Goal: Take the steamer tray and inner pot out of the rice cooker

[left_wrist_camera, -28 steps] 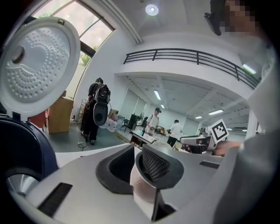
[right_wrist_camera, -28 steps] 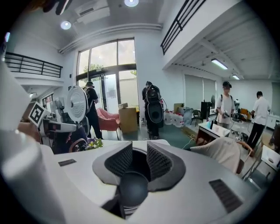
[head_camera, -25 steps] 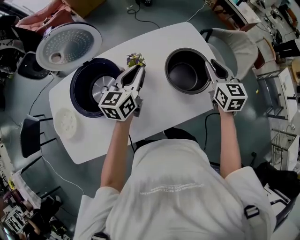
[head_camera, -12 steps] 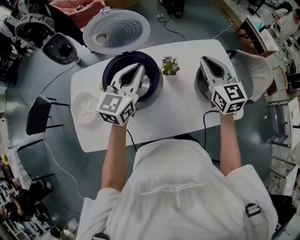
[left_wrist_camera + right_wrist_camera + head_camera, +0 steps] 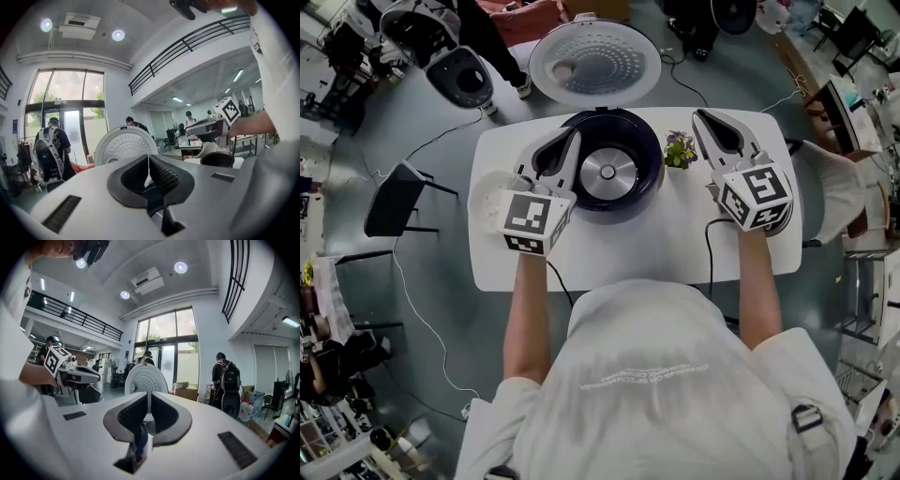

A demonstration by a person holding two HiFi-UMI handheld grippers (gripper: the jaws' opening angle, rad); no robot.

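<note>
Rice cooker [image 5: 609,169] sits empty: steamer tray [image 5: 486,200] left of it, inner pot [image 5: 218,159] right, both out; left gripper [image 5: 570,139] closed on nothing, right gripper [image 5: 703,116] jaws just closing, nothing between

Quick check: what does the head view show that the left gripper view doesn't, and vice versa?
Head view only: the round white perforated steamer tray on the white table, the small potted plant, and the empty well of the dark blue rice cooker. Left gripper view only: the black inner pot below the right claw, whose jaws have just been closing on nothing. Both: that claw, the left claw, shut and empty, and the cooker's open round white lid.
</note>
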